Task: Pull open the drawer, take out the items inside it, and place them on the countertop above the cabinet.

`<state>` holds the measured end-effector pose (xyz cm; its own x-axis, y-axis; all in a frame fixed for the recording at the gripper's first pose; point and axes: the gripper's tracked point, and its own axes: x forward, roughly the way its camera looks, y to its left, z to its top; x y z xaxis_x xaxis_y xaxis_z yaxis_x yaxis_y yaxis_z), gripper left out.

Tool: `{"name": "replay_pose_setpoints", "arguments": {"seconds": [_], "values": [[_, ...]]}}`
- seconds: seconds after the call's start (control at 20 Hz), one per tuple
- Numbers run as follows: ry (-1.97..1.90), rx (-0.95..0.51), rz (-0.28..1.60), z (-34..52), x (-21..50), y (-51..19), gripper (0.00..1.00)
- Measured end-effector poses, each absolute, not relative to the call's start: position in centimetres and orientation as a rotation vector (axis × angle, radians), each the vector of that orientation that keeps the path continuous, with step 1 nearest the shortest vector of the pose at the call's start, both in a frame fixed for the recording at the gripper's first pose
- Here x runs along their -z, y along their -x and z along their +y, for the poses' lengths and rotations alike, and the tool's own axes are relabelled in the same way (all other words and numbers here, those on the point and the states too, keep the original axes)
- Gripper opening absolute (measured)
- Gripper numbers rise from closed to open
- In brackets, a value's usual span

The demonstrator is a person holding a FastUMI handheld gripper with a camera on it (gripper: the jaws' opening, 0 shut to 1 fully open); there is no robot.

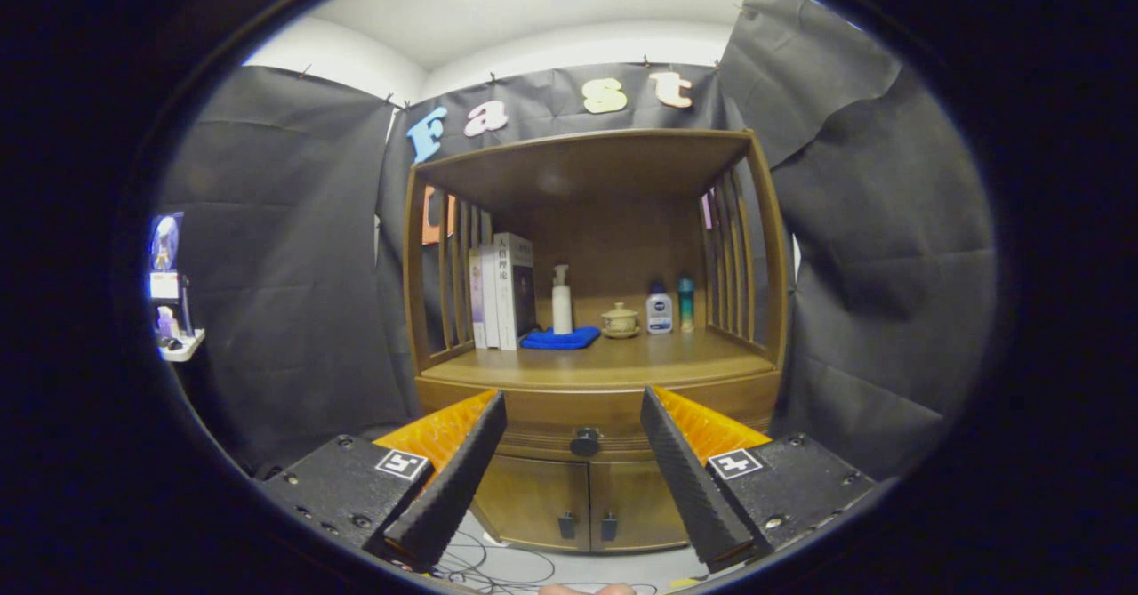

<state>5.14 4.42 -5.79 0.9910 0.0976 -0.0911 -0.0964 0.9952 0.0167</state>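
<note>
A wooden cabinet [596, 381] stands ahead of me against the black cloth wall. Its drawer [582, 426] is closed, with a dark round knob [584, 442] at its middle. That knob shows in the gap between my two fingers, some way beyond their tips. My gripper [573, 404] is open and holds nothing. The countertop [613, 365] lies just above the drawer, under a slatted wooden hutch. The drawer's contents are hidden.
At the back of the countertop stand books [502, 291], a white pump bottle [562, 301], a blue cloth [560, 338], a small lidded cup [620, 320] and two bottles [671, 307]. Two lower doors [582, 502] are closed. Cables [498, 568] lie on the floor. A small shelf [173, 310] hangs at left.
</note>
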Motion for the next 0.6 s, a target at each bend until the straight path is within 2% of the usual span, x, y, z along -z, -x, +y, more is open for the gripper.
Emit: {"name": "replay_pose_setpoints", "arguments": {"seconds": [0.35, 0.6], "values": [[0.009, -0.108, 0.124, 6.0, 9.6, -8.9, 0.99], [0.015, -0.107, 0.218, 5.9, 14.9, -13.4, 0.99]]}}
